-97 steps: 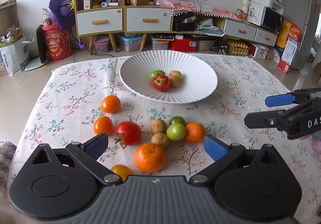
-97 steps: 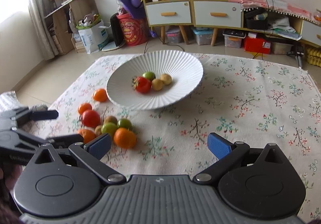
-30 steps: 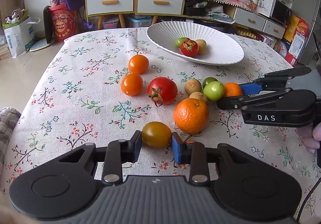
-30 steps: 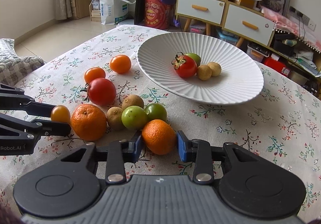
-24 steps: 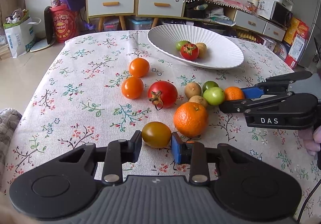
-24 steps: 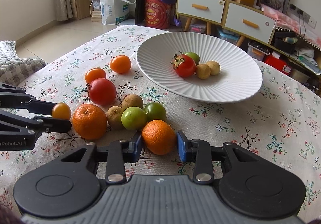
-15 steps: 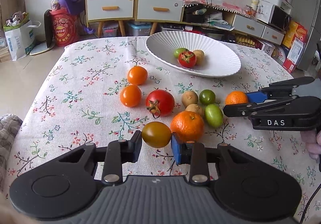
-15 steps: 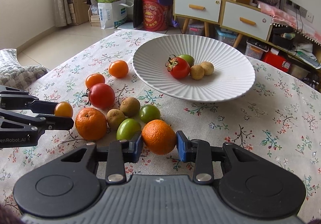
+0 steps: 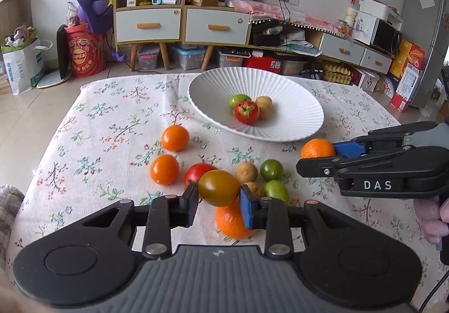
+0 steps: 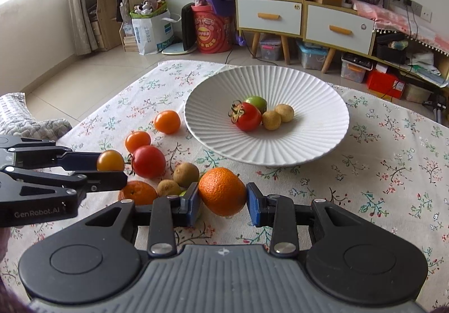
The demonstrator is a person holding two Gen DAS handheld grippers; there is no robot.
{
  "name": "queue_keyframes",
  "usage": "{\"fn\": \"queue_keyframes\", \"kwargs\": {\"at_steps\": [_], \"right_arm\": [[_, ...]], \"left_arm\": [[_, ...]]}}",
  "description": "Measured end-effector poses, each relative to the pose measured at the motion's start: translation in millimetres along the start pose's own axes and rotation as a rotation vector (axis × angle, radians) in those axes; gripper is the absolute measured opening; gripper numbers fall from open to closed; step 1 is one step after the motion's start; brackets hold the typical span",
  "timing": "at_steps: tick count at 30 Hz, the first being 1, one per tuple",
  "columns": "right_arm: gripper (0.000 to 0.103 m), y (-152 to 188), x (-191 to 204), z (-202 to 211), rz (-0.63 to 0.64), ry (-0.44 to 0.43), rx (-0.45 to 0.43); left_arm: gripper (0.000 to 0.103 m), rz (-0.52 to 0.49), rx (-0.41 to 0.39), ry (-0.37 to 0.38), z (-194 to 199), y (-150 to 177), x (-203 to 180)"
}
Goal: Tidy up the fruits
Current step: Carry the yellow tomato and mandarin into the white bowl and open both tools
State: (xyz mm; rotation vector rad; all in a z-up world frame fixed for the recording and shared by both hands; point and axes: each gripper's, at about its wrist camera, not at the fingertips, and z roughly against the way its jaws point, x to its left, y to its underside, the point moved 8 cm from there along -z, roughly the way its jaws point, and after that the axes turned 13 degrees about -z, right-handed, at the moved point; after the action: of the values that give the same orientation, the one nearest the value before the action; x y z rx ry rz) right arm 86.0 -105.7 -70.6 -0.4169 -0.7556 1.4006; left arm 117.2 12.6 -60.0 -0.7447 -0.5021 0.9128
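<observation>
Left gripper [image 9: 218, 200] clamps a yellow-brown tomato [image 9: 219, 187], lifted clear of the cloth [image 9: 92, 150]. Right gripper [image 10: 223, 205] clamps a tangerine [image 10: 223, 191], also held above the cloth, near the plate's [image 10: 308, 144] front rim. Under and between them on the cloth: second tangerine [image 10: 137, 192], red tomato [image 10: 148, 161], two kiwis [image 10: 186, 174], two limes [image 9: 270, 169], two orange tomatoes [image 9: 174, 137] farther left. Plate holds a red tomato [image 10: 248, 116], a lime, two small tan fruits.
</observation>
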Motion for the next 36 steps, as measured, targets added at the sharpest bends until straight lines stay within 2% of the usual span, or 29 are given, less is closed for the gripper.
{"fn": "queue_keyframes", "kwargs": {"at_steps": [9, 18, 30, 36], "right_arm": [[0.032, -28, -14, -1, -0.063, 0.02, -0.045], [0.032, -56, -49, -20, -0.257, 0.049, -0.033], [0.032, -63, -76, -48, -0.424, 0.077, 0.003], [0.032, -60, -72, -56, -0.41, 0.057, 0.028]], "left_arm": [[0.026, -0.007, -0.02, 0.002, -15, -27, -13], [0.026, 0.006, -0.016, 0.003, -38, -51, -30], [0.026, 0.029, 0.049, -0.012, -78, -60, -38], [0.026, 0.026, 0.047, -0.012, -91, -63, -41]]}}
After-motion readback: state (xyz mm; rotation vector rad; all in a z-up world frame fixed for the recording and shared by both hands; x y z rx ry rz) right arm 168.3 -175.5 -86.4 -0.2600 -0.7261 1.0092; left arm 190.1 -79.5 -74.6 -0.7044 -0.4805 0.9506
